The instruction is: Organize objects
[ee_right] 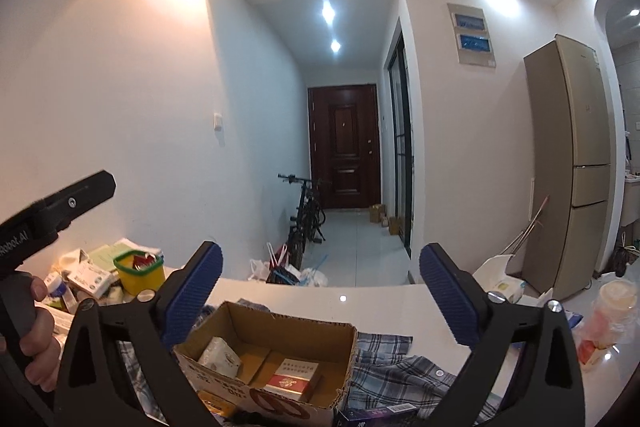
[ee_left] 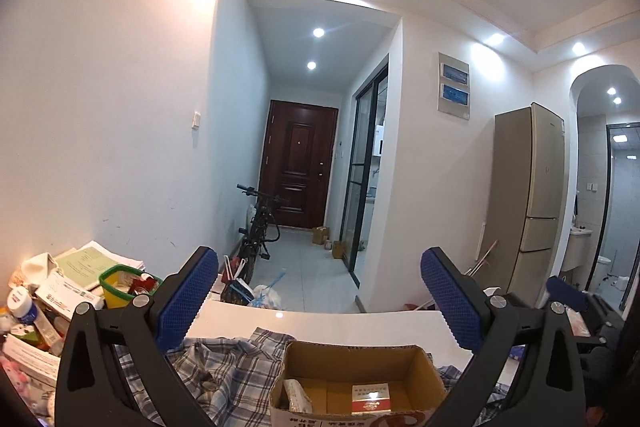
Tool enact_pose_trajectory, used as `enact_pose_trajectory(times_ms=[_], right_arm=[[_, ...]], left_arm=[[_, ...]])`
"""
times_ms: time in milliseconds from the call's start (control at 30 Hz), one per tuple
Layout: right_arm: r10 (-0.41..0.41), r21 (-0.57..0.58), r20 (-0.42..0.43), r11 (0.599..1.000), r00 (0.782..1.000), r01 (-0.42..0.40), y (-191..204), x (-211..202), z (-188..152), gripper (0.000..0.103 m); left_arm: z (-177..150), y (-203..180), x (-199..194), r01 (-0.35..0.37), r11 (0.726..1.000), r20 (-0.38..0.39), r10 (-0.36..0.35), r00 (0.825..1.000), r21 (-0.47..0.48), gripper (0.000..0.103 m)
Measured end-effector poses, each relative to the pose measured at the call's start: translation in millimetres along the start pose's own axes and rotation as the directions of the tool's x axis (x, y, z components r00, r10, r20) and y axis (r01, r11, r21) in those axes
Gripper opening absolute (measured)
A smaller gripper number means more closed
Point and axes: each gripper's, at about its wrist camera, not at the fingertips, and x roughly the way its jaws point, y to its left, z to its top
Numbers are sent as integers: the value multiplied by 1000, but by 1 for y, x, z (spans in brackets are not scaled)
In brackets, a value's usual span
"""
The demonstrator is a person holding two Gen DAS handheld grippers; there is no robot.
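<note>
I hold both tongs level over the white surface (ee_left: pixel 328 323), each pair spread wide with nothing between the blue pads. The open cardboard box (ee_right: pixel 280 355) sits below and just ahead of the right tongs (ee_right: pixel 320 291), its long axis running crosswise to them; a red pack (ee_right: pixel 294 379) and a white packet (ee_right: pixel 219 351) lie inside. From the left tongs (ee_left: pixel 316 299) the box lies below and slightly right. The clutter pile with the yellow cup (ee_left: pixel 116 287) lies left of both, nearer my left hand (ee_right: pixel 36 339).

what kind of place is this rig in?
Likely a lived-in flat: an entry door down the hallway with a bicycle parked there, a fridge, and a cluttered white table.
</note>
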Motion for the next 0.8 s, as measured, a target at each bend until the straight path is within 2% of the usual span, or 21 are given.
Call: enact_pose_trajectory(times_ms=[133,233,367,500,633,733,800], right_arm=[[23,39,69,999,997,-26,-3,-37,12,100],[35,20,107,999,994,-38,2,-60,17,100],[-19,0,128,1000,992,19,9,-80,15,100],[-41,-28,126,999,991,45,13,-92,6,102],[-50,-43,119,998,992,55,12,-98,-2,102],[-28,-35,113,999,993,32,8,-103,-8,102],[-24,-32,116,999,993,28,3,-108,-10,102]], left_arm=[[7,-6,-34,-26,1000,62,26,998,-2,103],[7,-9,-53,-10,1000,87,10,996,-5,103],[5,-8,-74,27,999,88,-24,996,-33,103],[0,-9,-86,63,998,63,-61,996,-29,103],[-11,-8,-95,47,999,58,-46,997,-16,103],[-21,3,-96,87,992,2,-87,996,-87,103],[-31,8,-100,61,993,-21,-63,998,-104,103]])
